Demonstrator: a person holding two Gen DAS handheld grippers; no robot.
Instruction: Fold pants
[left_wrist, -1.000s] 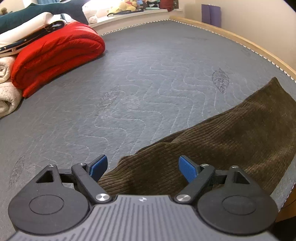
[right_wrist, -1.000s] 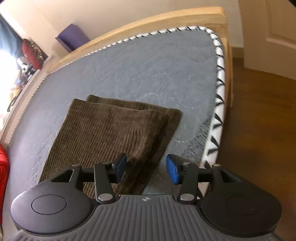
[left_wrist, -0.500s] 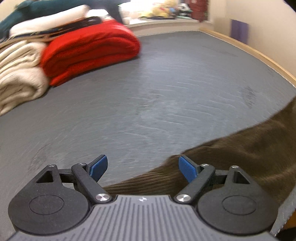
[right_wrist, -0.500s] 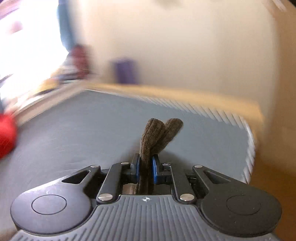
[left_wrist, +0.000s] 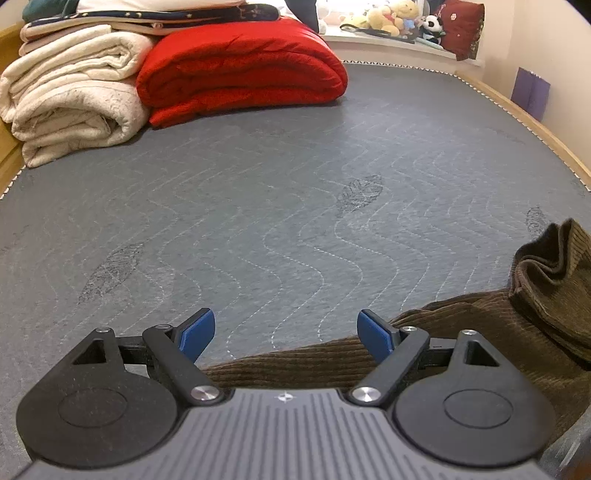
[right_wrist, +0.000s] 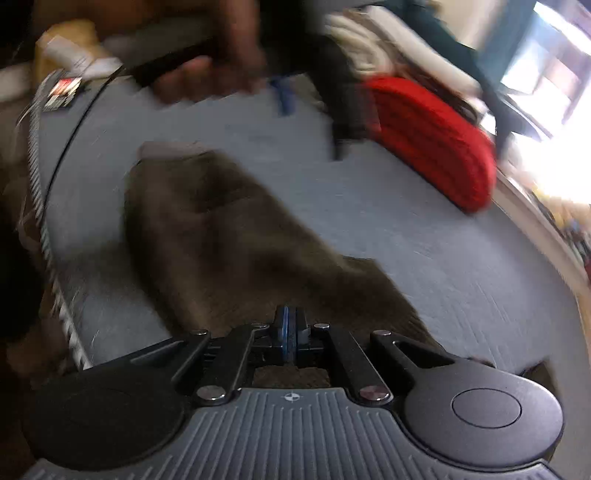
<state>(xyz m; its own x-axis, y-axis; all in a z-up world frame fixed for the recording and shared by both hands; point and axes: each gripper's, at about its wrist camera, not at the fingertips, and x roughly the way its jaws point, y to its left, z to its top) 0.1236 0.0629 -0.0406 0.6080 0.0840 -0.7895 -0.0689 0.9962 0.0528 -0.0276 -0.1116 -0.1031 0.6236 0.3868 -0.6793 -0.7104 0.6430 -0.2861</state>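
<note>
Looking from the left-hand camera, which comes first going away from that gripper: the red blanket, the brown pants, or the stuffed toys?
1. brown pants: closest, lying under and just right of the open left gripper.
2. red blanket: folded far across the mattress, ahead and slightly left.
3. stuffed toys: farthest, on the ledge beyond the mattress, upper right.

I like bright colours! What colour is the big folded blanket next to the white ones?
Bright red. The folded blanket shows best in the left wrist view.
</note>
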